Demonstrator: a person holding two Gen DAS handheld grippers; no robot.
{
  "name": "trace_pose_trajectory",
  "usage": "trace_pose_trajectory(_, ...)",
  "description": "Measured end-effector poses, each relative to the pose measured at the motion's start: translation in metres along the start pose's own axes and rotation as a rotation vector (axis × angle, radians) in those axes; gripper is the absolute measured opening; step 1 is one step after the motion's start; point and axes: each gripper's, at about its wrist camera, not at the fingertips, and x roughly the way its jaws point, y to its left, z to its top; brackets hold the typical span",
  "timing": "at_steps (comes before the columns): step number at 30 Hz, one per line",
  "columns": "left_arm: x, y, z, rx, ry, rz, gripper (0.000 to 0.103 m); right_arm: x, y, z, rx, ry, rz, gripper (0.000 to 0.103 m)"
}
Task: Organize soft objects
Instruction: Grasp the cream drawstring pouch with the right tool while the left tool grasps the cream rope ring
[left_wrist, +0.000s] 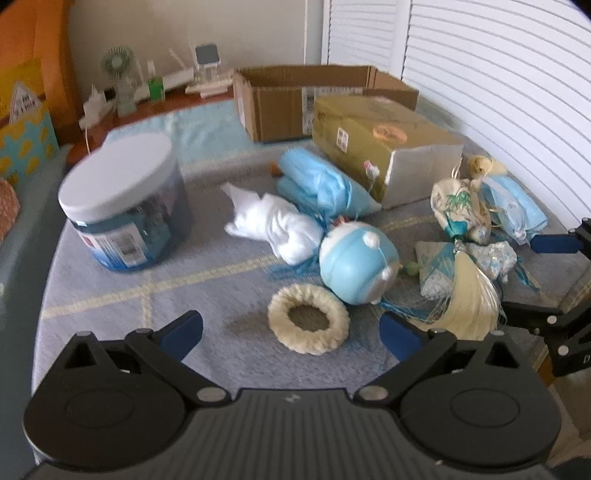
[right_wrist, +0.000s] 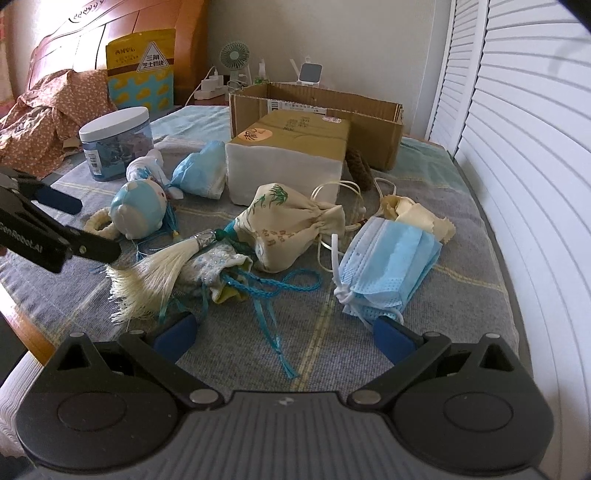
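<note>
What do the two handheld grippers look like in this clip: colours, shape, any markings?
Both are matte black. The left gripper and right gripper each have a ribbed body, two round pivot housings, silver rivets on angled linkage arms, and blue fingertips. White lettering runs along the left gripper's side in the right wrist view. No cables or sleeves show.

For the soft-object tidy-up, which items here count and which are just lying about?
Job items: fluffy ring, blue doll, white cloth, drawstring pouch, face masks, tassel, cardboard box.

Lying about: plastic jar, gold package, desk fan.
</note>
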Motion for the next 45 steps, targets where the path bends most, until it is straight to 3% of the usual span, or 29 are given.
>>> trace_pose_trajectory(8, 0.000, 0.005, -0.003, -0.003, -0.013, -0.030, 0.065, 0.000, 0.001, 0.000, 0.005, 0.004, -0.008, 0.103)
trace_pose_trajectory(17, -0.002, -0.005, -0.004, 0.065, -0.049, -0.074, 0.041, -0.001, 0.003, 0.004, 0.004, 0.034, -0.022, 0.103)
trace_pose_trajectory(24, -0.002, -0.004, -0.005, 0.065, -0.057, -0.084, 0.041, -0.024, -0.002, 0.021, 0.015, -0.047, -0.027, 0.103)
trace_pose_trajectory(29, -0.002, -0.003, -0.004, 0.060, -0.056, -0.090, 0.041, -0.019, 0.002, 0.044, -0.069, -0.114, -0.033, 0.103)
trace_pose_trajectory(36, -0.001, -0.001, -0.003, 0.052, -0.055, -0.101, 0.041, 0.019, 0.002, 0.054, -0.161, -0.056, -0.054, 0.095)
trace_pose_trajectory(45, 0.002, -0.002, 0.001, 0.071, -0.044, -0.107, 0.041, 0.044, 0.000, 0.058, -0.168, -0.035, 0.048, 0.095)
